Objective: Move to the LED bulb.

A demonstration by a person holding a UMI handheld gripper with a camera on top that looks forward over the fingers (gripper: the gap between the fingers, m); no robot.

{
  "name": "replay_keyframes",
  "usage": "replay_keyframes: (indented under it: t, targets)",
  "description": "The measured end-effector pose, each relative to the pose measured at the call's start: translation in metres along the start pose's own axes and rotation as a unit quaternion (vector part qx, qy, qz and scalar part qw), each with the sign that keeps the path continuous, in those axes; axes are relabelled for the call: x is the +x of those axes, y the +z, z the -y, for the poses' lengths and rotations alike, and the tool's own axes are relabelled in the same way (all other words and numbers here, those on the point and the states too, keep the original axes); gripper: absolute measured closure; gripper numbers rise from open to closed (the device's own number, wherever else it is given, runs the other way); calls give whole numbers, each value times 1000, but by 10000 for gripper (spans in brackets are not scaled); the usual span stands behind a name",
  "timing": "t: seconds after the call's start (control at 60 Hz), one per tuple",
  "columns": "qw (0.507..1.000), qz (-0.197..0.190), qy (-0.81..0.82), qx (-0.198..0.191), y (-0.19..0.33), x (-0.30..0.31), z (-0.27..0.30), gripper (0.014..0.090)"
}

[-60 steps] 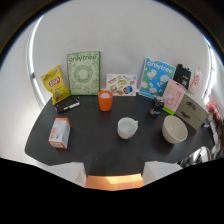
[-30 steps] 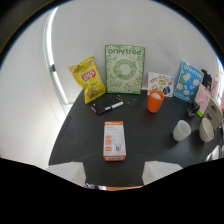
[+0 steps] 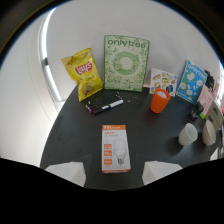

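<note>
White-orange LED bulb box [image 3: 116, 148] flat on dark table [image 3: 150, 135], between my fingers [image 3: 115, 175]; fingers spread wide, gripping nothing; markers [image 3: 103, 103] beyond box.

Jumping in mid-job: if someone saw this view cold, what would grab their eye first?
Probably the LED bulb box, lying flat on the dark table just ahead of the gripper, roughly centred between its open fingers. Next, the big green onlytree box standing against the wall, with the yellow Lay's chip bag beside it and an orange cup nearer.
</note>
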Motion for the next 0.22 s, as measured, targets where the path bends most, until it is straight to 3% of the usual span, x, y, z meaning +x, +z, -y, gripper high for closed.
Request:
replay_keyframes:
  t: [0.217]
  targets:
    - [1000, 4, -12, 7, 3, 2, 5, 190]
